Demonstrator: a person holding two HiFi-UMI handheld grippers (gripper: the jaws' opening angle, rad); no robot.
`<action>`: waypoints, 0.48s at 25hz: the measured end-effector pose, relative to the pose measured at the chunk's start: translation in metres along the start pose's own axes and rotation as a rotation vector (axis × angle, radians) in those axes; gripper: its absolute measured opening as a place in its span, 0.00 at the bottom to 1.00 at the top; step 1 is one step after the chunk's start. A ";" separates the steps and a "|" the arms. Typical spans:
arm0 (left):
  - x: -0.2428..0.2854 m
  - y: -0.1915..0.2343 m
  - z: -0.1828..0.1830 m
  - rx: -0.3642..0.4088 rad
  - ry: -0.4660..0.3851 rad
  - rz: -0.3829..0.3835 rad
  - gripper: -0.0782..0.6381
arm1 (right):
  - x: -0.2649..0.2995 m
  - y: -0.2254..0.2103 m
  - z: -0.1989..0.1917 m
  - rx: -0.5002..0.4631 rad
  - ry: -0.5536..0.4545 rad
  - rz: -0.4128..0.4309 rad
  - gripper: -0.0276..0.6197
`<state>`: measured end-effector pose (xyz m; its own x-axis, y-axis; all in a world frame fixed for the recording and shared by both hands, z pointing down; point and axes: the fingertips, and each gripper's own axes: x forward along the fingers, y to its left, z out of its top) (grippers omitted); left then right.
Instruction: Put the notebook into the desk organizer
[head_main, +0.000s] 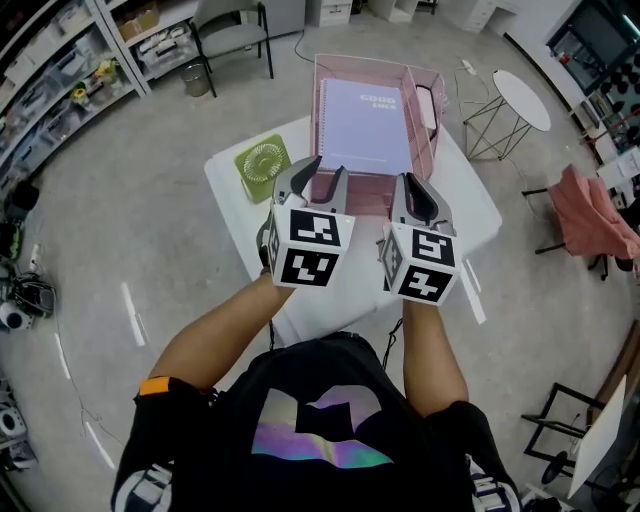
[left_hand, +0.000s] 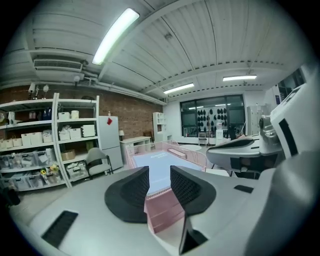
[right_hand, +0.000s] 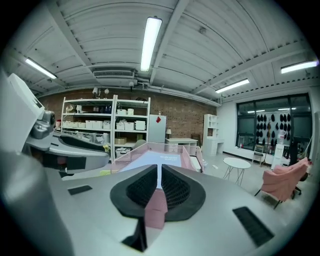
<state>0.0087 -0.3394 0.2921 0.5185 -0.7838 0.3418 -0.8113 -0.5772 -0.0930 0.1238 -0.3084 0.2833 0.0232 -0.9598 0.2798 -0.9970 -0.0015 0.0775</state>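
With the notebook (head_main: 366, 125) lying flat inside the organizer (head_main: 352, 193) on the desk (head_main: 235, 185), the left gripper (head_main: 325, 172), jaws apart and empty, and the right gripper (head_main: 416, 188), jaws nearly together on nothing, should probably back off without nudging its front wall.

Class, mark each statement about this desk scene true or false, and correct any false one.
1. The notebook lies inside the desk organizer. True.
2. The left gripper is clamped on the notebook. False: its jaws stand apart with nothing gripped.
3. A green round item sits on the table, left of the organizer in the head view. True.
4. The organizer is blue. False: it is pink.
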 end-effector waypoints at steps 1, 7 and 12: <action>-0.006 -0.001 -0.001 0.003 -0.010 0.000 0.29 | -0.005 0.005 -0.001 -0.001 -0.007 0.009 0.10; -0.048 -0.008 -0.011 0.017 -0.064 -0.008 0.24 | -0.044 0.032 -0.010 0.005 -0.037 0.024 0.08; -0.079 -0.021 -0.025 0.018 -0.080 -0.020 0.21 | -0.076 0.047 -0.024 0.011 -0.038 0.044 0.07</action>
<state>-0.0219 -0.2597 0.2900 0.5548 -0.7876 0.2681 -0.7961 -0.5962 -0.1038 0.0772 -0.2284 0.2886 -0.0237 -0.9691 0.2457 -0.9977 0.0385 0.0556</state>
